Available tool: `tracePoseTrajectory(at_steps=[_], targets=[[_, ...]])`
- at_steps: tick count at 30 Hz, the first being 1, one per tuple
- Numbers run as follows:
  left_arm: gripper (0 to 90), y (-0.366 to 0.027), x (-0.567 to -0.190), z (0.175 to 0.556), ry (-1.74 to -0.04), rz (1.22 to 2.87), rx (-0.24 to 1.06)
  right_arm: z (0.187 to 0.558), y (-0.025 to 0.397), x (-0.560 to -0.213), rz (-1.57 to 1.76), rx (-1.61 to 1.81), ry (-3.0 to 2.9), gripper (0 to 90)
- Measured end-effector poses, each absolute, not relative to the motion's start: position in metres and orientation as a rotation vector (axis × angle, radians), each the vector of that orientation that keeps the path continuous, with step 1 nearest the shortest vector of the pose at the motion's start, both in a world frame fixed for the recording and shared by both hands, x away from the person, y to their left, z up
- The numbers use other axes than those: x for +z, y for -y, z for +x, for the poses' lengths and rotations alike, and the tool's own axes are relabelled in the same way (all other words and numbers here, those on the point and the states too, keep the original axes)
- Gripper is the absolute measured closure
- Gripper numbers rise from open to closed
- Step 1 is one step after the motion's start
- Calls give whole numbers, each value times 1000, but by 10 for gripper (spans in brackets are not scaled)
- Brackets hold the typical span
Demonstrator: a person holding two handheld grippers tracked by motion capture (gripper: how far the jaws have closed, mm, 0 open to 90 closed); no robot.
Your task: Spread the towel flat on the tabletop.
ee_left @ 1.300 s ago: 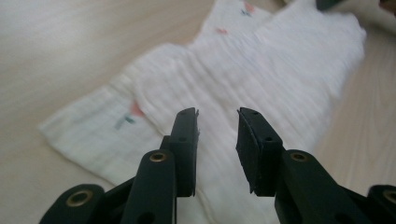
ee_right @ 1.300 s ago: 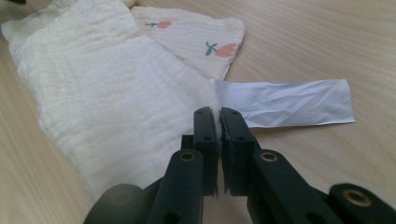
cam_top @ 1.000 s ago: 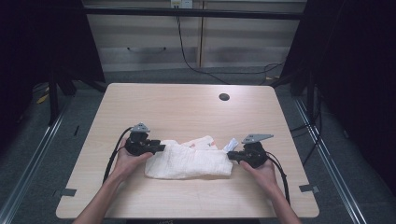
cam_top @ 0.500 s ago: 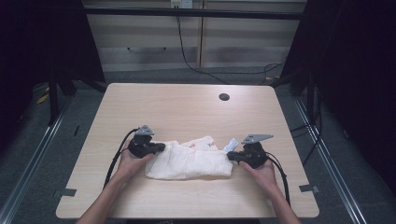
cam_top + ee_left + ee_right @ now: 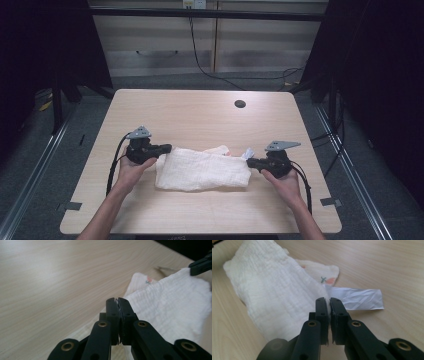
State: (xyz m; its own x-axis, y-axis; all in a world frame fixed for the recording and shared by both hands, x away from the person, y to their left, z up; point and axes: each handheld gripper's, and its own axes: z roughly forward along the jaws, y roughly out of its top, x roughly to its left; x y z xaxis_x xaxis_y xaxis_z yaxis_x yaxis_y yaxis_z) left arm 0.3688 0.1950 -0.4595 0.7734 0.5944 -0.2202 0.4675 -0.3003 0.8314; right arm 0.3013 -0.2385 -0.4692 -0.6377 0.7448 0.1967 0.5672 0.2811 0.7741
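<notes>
A soft, crinkly white cloth (image 5: 202, 170) lies folded in a long shape on the near half of the pale wooden desk (image 5: 200, 115). The left tool (image 5: 166, 148) is pinched shut on the cloth's left end, and the right tool (image 5: 248, 162) on its right end. Past the cloth, the right gripper view shows a crumpled white paper tag (image 5: 358, 298) and small coloured prints, while the high view shows a dark round hole (image 5: 240, 104) far back.

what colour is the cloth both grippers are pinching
White cloth, with small orange and green prints on the under layer; the right gripper view shows it best.
</notes>
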Motion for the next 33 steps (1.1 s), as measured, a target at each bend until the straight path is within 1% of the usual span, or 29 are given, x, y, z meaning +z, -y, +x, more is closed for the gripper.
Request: tracePoseTrajectory(at_steps=[1,4,5,9,10,15,19,20,21,22,23,28,33], targets=[[883,-196,-456,367,-795,1952,168,301,239,-469,1220,1282,-2344,861],[883,-200,-447,366,-784,1952,192,303,238,-450,1163,1312,-2318,862],[883,-201,-442,366,-785,1945,201,303,238,-450,1163,1312,-2318,862],[883,-206,-418,370,-771,1861,216,312,238,-426,1127,1343,-2275,864],[883,-206,-409,372,-761,1850,233,314,239,-415,1119,1377,-2248,865],[883,-206,-391,377,-749,1843,257,321,238,-396,1089,1400,-2237,867],[882,-206,-368,386,-737,1855,313,332,239,-373,1068,1412,-2221,869],[882,-206,-368,386,-737,1855,313,335,240,-368,1063,1414,-2212,869],[882,-207,-363,388,-735,1857,318,335,240,-368,1063,1414,-2212,869],[882,-206,-359,391,-736,1856,329,340,241,-357,1057,1428,-2193,869],[882,-206,-355,393,-735,1856,332,340,241,-357,1057,1428,-2193,869],[882,-206,-329,408,-744,1864,377,362,241,-328,1039,1417,-2177,872],[882,-206,-315,416,-753,1851,403,375,240,-313,1048,1412,-2165,873]])
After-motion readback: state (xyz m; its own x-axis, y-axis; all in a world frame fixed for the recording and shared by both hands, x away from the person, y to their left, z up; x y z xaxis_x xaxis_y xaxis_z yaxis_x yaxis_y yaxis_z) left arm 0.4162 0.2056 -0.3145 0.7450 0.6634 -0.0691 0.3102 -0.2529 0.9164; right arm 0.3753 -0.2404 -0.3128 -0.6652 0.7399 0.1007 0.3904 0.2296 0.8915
